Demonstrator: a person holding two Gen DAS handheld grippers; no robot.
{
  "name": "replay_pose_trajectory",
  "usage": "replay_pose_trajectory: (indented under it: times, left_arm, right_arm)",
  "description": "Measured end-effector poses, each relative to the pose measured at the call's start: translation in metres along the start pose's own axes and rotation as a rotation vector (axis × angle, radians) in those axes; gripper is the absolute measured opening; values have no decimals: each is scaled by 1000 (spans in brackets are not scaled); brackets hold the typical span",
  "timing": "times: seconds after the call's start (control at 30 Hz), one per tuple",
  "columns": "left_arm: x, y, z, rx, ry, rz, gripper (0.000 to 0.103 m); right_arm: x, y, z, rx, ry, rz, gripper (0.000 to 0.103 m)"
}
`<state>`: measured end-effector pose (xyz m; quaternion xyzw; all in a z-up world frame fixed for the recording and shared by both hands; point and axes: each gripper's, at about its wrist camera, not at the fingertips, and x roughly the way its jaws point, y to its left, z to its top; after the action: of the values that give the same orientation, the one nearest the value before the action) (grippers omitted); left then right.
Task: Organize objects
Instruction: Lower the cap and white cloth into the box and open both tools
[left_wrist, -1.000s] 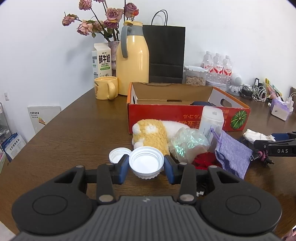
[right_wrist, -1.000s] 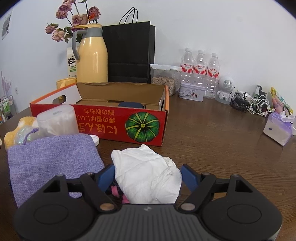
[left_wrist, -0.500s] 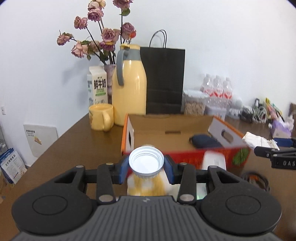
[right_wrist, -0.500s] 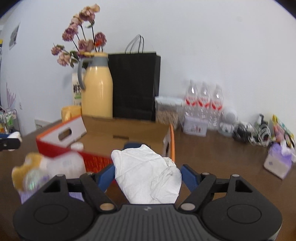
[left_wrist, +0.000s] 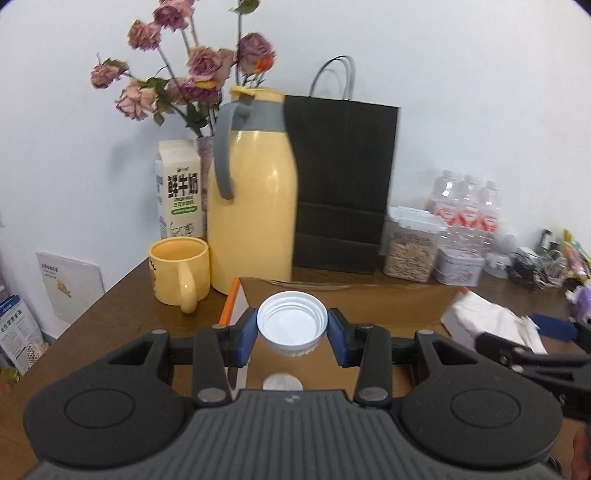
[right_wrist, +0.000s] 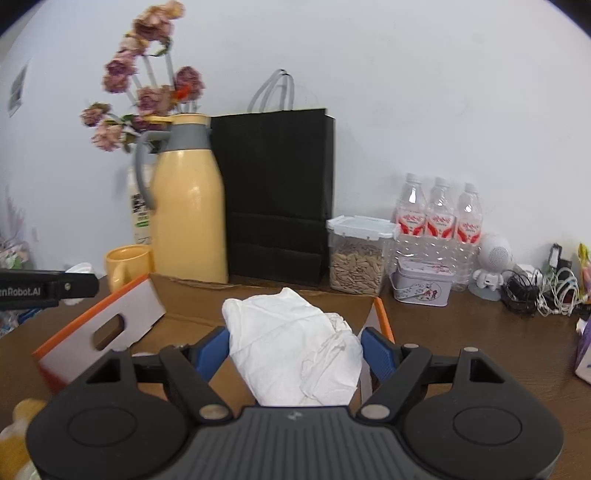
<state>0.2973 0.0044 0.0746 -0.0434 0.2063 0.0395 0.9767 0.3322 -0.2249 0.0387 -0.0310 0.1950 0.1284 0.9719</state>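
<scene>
My left gripper (left_wrist: 291, 330) is shut on a white jar lid (left_wrist: 291, 322), held open side up above the left end of the open cardboard box (left_wrist: 369, 299). A round silver lid (left_wrist: 282, 382) lies on the box floor below it. My right gripper (right_wrist: 295, 350) is shut on a crumpled white cloth (right_wrist: 291, 347) and holds it over the right end of the same box (right_wrist: 184, 295). The cloth and right gripper also show at the right of the left wrist view (left_wrist: 491, 321).
Behind the box stand a yellow thermos jug (left_wrist: 255, 192), a yellow mug (left_wrist: 179, 273), a milk carton (left_wrist: 179, 192), a vase of dried roses (left_wrist: 192, 85), a black paper bag (left_wrist: 340, 181), a seed jar (right_wrist: 356, 254), water bottles (right_wrist: 439, 218), a tin (right_wrist: 423, 280) and tangled cables (right_wrist: 543, 291).
Both grippers have risen from the table and moved forward over the box, the left carrying the lid, the right the cloth. The plush toy and pouches have dropped out of view.
</scene>
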Motion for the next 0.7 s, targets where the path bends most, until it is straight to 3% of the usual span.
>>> replay_pose_trajectory:
  times: [0.17, 0.47, 0.57, 0.63, 0.7]
  left_arm:
    - [28, 2, -14, 10, 89, -3, 41]
    - [25, -2, -22, 46, 75, -1, 42]
    - [19, -3, -21, 52, 43, -3, 65]
    - [13, -4, -22, 51, 7, 9, 103]
    - [6, -4, -22, 48, -36, 14, 103]
  right_arm:
    - [23, -3, -16, -10, 67, 9, 78]
    - [24, 0, -24, -12, 91, -5, 81]
    - [22, 1, -24, -15, 89, -20, 93]
    - [20, 1, -24, -11, 85, -23, 103]
    - [16, 1, -24, -9, 76, -22, 103]
